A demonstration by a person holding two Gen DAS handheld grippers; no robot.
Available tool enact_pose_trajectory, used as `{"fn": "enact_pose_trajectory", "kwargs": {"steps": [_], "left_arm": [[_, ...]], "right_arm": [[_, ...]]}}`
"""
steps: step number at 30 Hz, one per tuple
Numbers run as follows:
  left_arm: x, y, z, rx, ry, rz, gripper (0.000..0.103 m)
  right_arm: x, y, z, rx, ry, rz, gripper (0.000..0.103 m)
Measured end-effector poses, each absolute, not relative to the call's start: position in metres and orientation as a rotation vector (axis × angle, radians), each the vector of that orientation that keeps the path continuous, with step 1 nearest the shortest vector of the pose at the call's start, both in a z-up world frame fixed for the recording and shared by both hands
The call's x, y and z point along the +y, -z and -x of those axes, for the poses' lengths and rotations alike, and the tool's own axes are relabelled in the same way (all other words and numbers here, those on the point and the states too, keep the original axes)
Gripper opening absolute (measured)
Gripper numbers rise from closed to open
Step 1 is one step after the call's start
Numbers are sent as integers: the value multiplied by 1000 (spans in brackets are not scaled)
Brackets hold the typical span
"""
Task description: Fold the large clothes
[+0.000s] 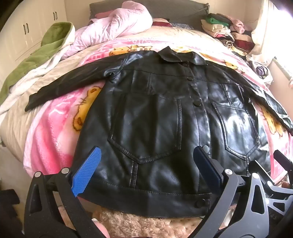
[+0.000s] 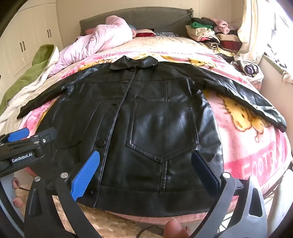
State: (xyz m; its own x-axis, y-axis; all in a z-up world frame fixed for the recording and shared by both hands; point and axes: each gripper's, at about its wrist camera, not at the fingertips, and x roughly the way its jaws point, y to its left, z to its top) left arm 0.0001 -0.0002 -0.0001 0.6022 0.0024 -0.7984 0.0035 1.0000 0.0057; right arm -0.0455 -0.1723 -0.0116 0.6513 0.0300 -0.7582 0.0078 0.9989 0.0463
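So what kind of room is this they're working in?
A bedroom, most likely: a bed with a dark headboard and cartoon blanket, white wardrobe doors, folded clothes stacked near the pillows.

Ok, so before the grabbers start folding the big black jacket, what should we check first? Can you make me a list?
1. Black jacket lies flat, front up, on the pink blanket: ok.
2. Front buttoned shut: mostly ok; the buttons look fastened, the bottom one cannot tell.
3. Both sleeves spread out to the sides, not tucked under: ok, left sleeve and right sleeve.
4. Left gripper open and empty: ok.
5. Right gripper open and empty: ok.
6. Room to fold: ok near the jacket; the pink quilt and clothes pile sit farther up the bed.
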Motion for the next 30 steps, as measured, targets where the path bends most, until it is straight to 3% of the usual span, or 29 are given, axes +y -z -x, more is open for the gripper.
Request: {"fn": "enact_pose_trajectory", "kwargs": {"steps": [30], "left_arm": [[0,0,0,920,1,-10,94]], "right_arm": [[-175,10,45,857,-10,-50,99]]}}
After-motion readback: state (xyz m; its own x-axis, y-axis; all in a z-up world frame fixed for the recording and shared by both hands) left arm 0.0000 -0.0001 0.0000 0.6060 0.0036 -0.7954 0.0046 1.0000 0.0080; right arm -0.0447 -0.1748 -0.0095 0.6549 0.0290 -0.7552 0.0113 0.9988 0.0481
